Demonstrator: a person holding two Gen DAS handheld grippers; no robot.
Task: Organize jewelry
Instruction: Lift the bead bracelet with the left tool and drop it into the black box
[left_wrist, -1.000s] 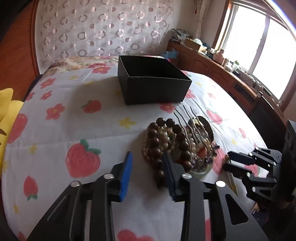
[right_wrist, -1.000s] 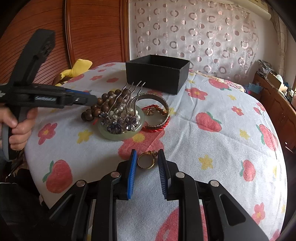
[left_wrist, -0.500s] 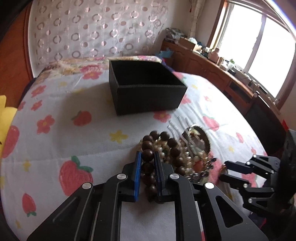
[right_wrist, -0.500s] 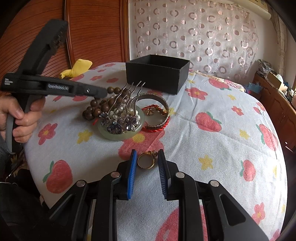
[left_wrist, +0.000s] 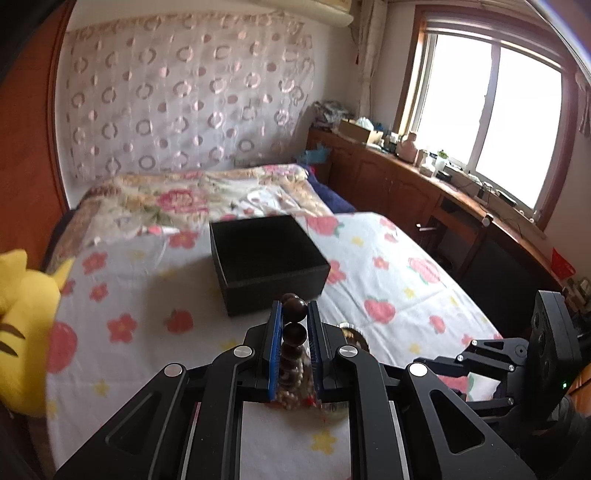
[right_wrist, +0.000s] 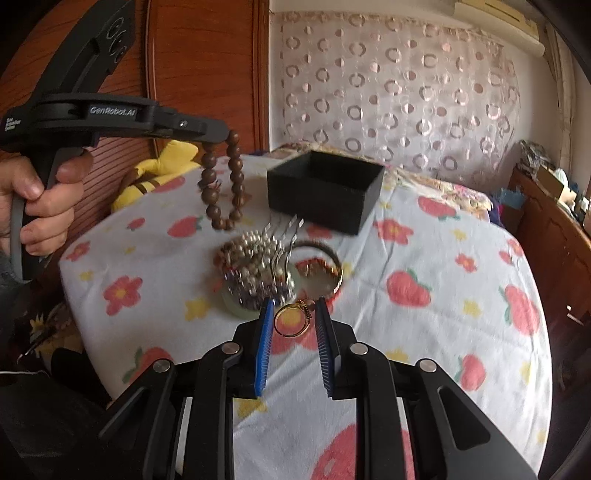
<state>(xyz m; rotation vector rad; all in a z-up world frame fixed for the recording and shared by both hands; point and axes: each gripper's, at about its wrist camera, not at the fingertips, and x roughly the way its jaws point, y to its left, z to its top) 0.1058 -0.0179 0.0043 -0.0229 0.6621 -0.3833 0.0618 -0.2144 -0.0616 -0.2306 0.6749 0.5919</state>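
My left gripper (left_wrist: 293, 314) is shut on a brown wooden bead bracelet (left_wrist: 294, 309) and holds it in the air; in the right wrist view the bracelet (right_wrist: 221, 184) hangs from the left gripper (right_wrist: 221, 137) above the bed. An open black box (left_wrist: 266, 254) stands beyond it, also in the right wrist view (right_wrist: 325, 190). My right gripper (right_wrist: 294, 314) is shut on a gold ring (right_wrist: 291, 320), held above the sheet. A pile of jewelry (right_wrist: 258, 273) lies below: pearl hair comb, pale green bangle, gold bangle (right_wrist: 321, 262).
The bed has a white sheet with strawberries and flowers (right_wrist: 443, 295). A yellow plush toy (left_wrist: 22, 332) lies at the left edge. A wooden headboard (right_wrist: 207, 74) is behind. Wooden cabinets (left_wrist: 424, 192) run under the window on the right.
My left gripper closed on the bead bracelet and lifted it off the pile toward the box. My right gripper closed on the gold ring and raised it off the sheet.
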